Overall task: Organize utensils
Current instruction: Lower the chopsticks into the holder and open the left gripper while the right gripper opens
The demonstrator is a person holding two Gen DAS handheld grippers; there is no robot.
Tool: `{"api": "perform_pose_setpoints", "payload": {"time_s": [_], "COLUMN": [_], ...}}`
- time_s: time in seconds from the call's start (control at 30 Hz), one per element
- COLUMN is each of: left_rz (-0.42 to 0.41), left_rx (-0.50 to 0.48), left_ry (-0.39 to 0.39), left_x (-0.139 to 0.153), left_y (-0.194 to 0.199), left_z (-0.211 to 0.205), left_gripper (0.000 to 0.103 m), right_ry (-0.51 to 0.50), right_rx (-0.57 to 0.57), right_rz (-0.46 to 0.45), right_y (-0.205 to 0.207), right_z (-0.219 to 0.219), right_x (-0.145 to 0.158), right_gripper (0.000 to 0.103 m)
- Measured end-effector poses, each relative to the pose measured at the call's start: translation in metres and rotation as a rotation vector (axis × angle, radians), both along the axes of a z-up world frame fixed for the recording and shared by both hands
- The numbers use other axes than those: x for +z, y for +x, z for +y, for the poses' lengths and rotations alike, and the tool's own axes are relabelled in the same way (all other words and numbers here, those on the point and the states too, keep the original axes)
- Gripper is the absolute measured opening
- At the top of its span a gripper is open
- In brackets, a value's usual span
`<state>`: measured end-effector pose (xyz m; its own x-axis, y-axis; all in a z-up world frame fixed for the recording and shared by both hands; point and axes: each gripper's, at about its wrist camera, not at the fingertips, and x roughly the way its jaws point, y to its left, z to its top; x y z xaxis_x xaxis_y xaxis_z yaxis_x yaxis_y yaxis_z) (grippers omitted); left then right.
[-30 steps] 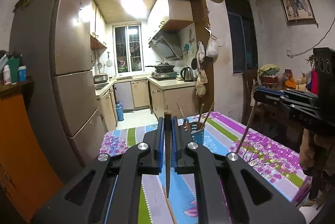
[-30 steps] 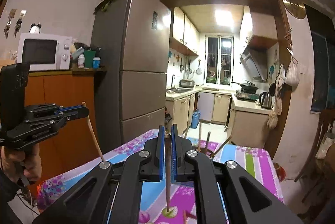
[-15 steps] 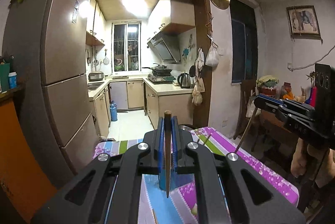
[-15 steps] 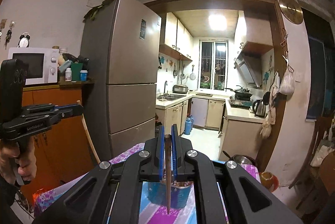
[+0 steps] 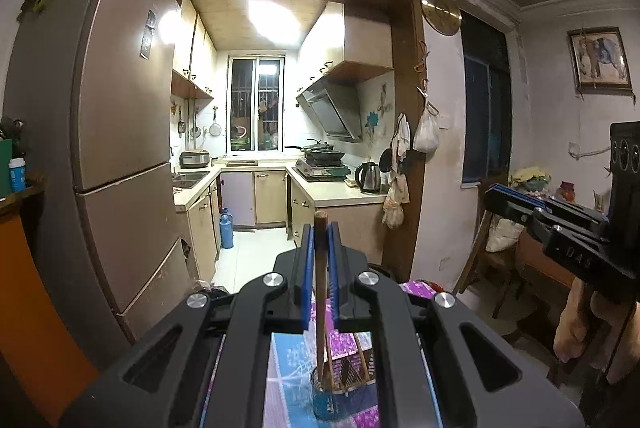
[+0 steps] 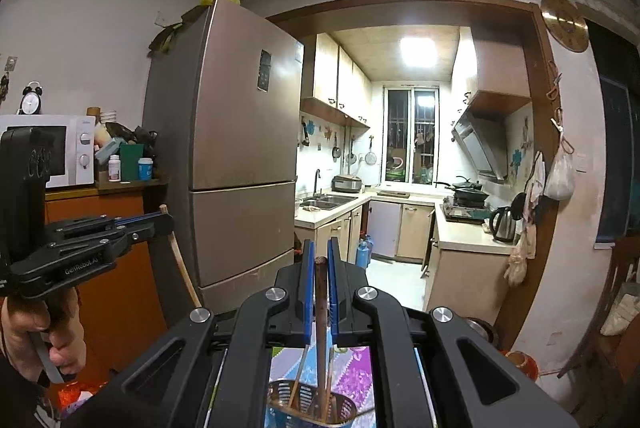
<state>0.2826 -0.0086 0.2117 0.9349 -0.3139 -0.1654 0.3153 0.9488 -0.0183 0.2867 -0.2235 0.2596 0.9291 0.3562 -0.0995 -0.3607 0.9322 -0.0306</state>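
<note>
My left gripper (image 5: 319,228) is shut on a brown wooden chopstick (image 5: 320,308) that hangs straight down. Its lower end lines up with the mouth of a blue utensil holder (image 5: 326,402) holding other chopsticks. My right gripper (image 6: 319,248) is shut on a darker chopstick (image 6: 321,332), whose tip points into the holder's slotted metal rim (image 6: 280,394). Whether either tip is inside I cannot tell. Each gripper shows in the other's view: the right gripper (image 5: 490,191) at the right, the left gripper (image 6: 166,220) at the left with its chopstick (image 6: 182,268) slanting down, both in a person's hands.
The holder stands on a floral purple and blue tablecloth (image 5: 350,340). A tall fridge (image 6: 240,147) rises behind the table. An orange cabinet (image 6: 120,268) with a microwave (image 6: 80,147) stands to the left. Wooden chairs (image 5: 488,260) stand at the right, with the kitchen doorway beyond.
Both grippers have risen and moved forward over the table with their chopsticks. The holder, earlier ahead of the fingers, now sits below them at the bottom of both views.
</note>
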Motion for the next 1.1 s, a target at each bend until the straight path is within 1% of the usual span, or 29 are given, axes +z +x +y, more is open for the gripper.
{"api": "perform_pose_setpoints", "payload": {"time_s": [0.23,0.47,0.73,0.87,1.1], "left_rz": [0.026,0.057,0.096,0.115,0.143], "left_rx": [-0.016,-0.036,-0.042,-0.04,-0.051], "left_ry": [0.015,0.025,0.04,0.058,0.061], "left_x": [-0.017,-0.034,-0.044,-0.051,-0.059], "left_y": [0.041,0.068,0.09,0.096,0.101], "left_z": [-0.014,-0.021,-0.025,-0.027,-0.03], "left_gripper": [0.005,0.005,0.005,0.005,0.006], "right_ry": [0.01,0.02,0.022,0.02,0.013], "right_rx": [0.013,0.01,0.012,0.008,0.005], "right_rz": [0.049,0.097,0.135,0.143,0.156], "right_y": [0.055,0.091,0.11,0.112,0.116], "right_z": [0.003,-0.001,0.002,0.004,0.009], "right_x": [-0.022,-0.045,-0.06,-0.065,-0.07], "right_gripper": [0.007,0.007,0.007,0.007,0.007]}}
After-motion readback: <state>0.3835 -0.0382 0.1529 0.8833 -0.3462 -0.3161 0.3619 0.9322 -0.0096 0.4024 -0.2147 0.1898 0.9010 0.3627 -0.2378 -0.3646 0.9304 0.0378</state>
